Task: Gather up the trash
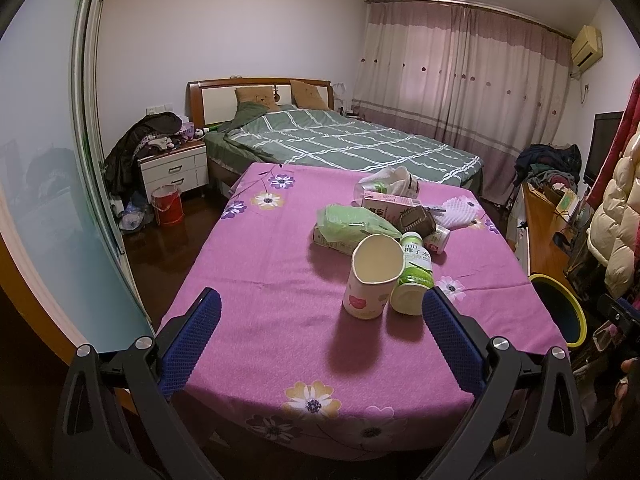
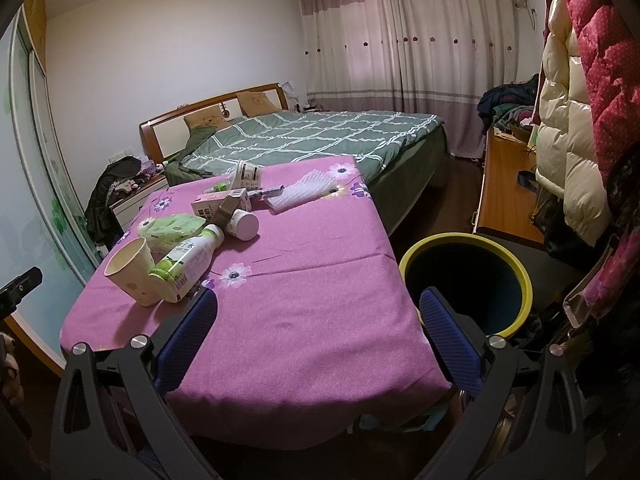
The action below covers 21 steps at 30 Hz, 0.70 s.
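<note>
- On the pink flowered tablecloth (image 1: pixel 260 280), toward the table's near left in the right wrist view, a paper cup (image 1: pixel 372 276) stands upright and dented, touching a green-labelled bottle (image 1: pixel 414 276) lying against it.
- The cup looks light and thin-walled; I judge a gentle pinch across its rim or upper wall best, since squeezing hard would crush it.
- The bottle seems stiff plastic, smooth and liable to roll; take it across the waist.
- Behind them the heap holds a soft green bag (image 1: pixel 352 222), a pink carton (image 1: pixel 390 202) and white foam netting (image 1: pixel 460 210), all likely light.
- The left gripper (image 1: pixel 320 328) is spread wide and empty, short of the cup.
- The right gripper (image 2: pixel 318 328) is likewise spread, holding nothing.
- Just beside the table's right edge stands the yellow-rimmed bin (image 2: pixel 516 268), apparently empty.
</note>
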Motion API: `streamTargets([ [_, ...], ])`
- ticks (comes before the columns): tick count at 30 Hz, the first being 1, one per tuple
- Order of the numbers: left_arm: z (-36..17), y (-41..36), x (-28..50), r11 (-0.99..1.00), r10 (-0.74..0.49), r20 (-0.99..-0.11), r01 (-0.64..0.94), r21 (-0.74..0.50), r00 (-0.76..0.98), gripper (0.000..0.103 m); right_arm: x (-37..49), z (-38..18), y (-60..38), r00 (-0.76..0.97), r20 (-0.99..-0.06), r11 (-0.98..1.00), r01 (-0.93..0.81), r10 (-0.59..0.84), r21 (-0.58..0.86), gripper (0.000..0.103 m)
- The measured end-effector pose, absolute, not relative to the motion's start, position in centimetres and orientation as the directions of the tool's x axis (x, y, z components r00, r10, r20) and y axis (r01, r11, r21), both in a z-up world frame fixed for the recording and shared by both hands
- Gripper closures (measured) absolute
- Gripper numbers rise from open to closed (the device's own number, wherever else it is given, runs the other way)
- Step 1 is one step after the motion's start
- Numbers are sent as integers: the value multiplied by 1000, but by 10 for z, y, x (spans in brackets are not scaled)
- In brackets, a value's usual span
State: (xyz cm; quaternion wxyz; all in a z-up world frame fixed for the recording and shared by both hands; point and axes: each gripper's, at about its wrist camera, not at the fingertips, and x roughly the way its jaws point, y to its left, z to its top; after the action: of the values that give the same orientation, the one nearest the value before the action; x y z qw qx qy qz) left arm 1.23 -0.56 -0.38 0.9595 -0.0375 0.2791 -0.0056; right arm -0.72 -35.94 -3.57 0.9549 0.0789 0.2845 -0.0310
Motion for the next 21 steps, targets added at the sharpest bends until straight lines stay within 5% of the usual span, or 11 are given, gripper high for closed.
streamTargets([
  [21, -7, -6, 16, 997, -31, -543, -11, -73, 839, 4, -5, -38, -359, 835, -551, 985, 104, -13, 135, 6],
])
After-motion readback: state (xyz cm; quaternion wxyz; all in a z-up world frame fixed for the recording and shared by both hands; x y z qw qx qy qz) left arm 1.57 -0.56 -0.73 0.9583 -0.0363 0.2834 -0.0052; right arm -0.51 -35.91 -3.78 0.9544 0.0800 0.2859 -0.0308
